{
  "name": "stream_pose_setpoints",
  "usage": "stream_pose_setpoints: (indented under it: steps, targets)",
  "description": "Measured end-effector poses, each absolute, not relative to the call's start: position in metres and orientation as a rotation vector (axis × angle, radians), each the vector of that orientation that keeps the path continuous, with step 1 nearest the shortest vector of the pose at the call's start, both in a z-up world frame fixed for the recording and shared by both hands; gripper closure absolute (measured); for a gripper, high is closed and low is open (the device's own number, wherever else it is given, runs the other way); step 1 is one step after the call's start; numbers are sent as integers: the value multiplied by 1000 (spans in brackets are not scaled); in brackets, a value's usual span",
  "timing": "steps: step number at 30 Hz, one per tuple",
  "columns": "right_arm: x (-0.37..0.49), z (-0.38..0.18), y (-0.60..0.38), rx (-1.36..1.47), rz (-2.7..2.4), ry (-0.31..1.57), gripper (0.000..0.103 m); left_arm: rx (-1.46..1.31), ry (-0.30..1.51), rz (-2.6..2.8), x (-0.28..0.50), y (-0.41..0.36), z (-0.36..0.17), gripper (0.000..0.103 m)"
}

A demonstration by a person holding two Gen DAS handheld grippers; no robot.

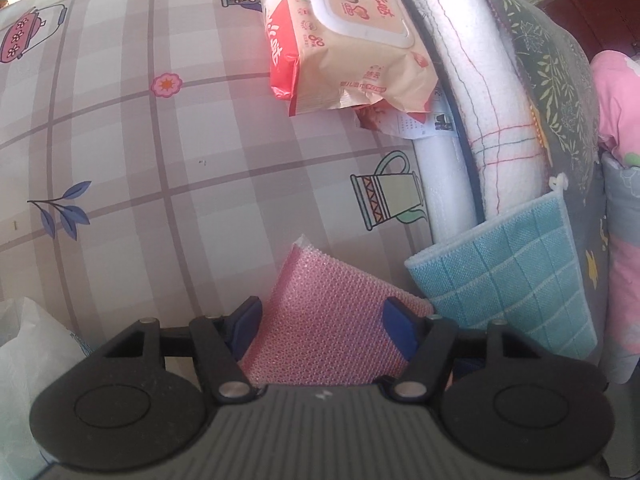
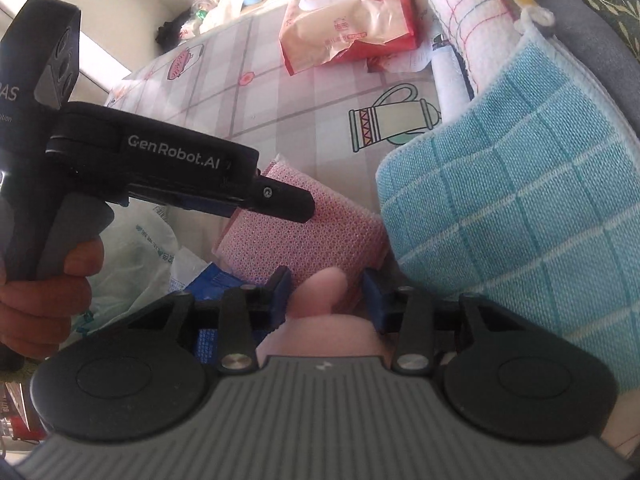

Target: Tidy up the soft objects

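Presently: pink mesh sponge point(image 1: 332, 320) on the checked surface point(image 1: 160, 160), touching the blue grid cloth point(image 1: 516, 276); left hand-held gripper point(image 1: 324, 320) clamped on its two sides. Right hand-held gripper point(image 2: 326, 294) clamped on a soft pink object point(image 2: 320, 300), just beside that sponge. Wet-wipes pack point(image 1: 352, 36) farther back.

Both grippers angle steeply downward: the left gripper point(image 1: 322, 326), held in a hand point(image 2: 44, 296), straddles a pink sponge point(image 1: 332, 332); the right gripper point(image 2: 325, 298) clamps a soft pink object point(image 2: 320, 304).
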State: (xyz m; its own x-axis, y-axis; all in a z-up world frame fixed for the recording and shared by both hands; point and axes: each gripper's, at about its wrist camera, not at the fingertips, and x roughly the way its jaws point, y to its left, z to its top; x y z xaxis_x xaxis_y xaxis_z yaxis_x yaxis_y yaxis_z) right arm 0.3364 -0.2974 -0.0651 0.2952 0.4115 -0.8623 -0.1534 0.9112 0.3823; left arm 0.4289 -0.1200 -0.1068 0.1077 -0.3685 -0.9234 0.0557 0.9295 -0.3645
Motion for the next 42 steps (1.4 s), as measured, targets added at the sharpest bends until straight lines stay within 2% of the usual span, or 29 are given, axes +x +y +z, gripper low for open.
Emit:
stream_pose_setpoints:
  steps: [12, 22, 33, 42]
  targets:
    - [379, -71, -280, 308, 378, 1166, 63, -481, 1336, -202, 461, -64, -100, 36]
    - [389, -39, -304, 351, 288, 1034, 63, -353, 1320, -150, 419, -28, -62, 33]
    - [458, -69, -290, 491, 255, 1080, 63, -326, 1463, -267, 407, -66, -95, 33]
    - [439, -84, -295, 540, 266, 1222, 62, -376, 1443, -222, 423, -63, -101, 33]
